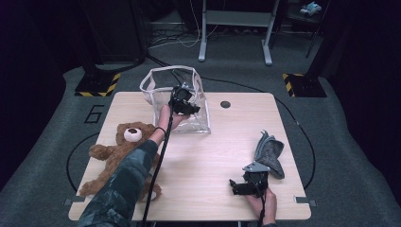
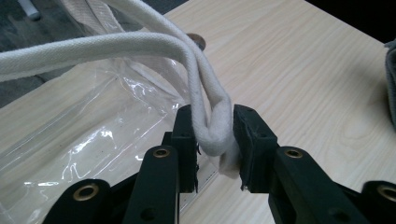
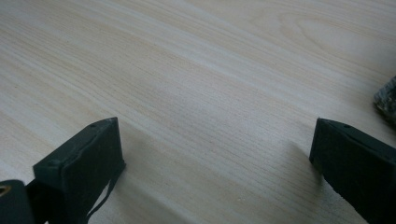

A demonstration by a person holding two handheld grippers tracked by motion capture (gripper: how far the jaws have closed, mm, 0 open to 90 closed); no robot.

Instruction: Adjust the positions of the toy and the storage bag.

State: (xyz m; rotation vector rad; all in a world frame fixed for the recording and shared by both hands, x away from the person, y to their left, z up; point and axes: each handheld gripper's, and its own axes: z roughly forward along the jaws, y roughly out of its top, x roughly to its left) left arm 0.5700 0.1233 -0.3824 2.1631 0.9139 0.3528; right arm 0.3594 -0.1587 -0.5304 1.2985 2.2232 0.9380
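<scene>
The left gripper [image 1: 185,105] is clamped on the white strap [image 2: 212,126] of a clear bag [image 1: 189,118]; in the left gripper view two runs of the strap are seen folded together and squeezed between the pads, one run arching away up and to the left of the jaws, the other rising straight ahead of them. The clear wall of the bag [image 2: 93,140] lies ahead and to the left of this gripper, resting on the table [image 2: 303,70], and a small dark round hole [image 2: 198,42] in the tabletop is seen just beyond the strap. In the high view the bag stands open at the far side of the table [image 1: 208,156], with the left gripper held at its near right rim. A teddy [image 1: 120,146] lies on the table behind and to the left of this gripper, partly under the person's sleeve [image 1: 118,189]. The right gripper [image 1: 246,182] is held low over the near right part of the table, its jaws spread wide with nothing but bare wood between them, as the right gripper view shows. A grey cloth [image 1: 269,153] lies crumpled just ahead and to the right of this gripper, apart from it; its edge [image 3: 386,100] is glimpsed past the right jaw.
</scene>
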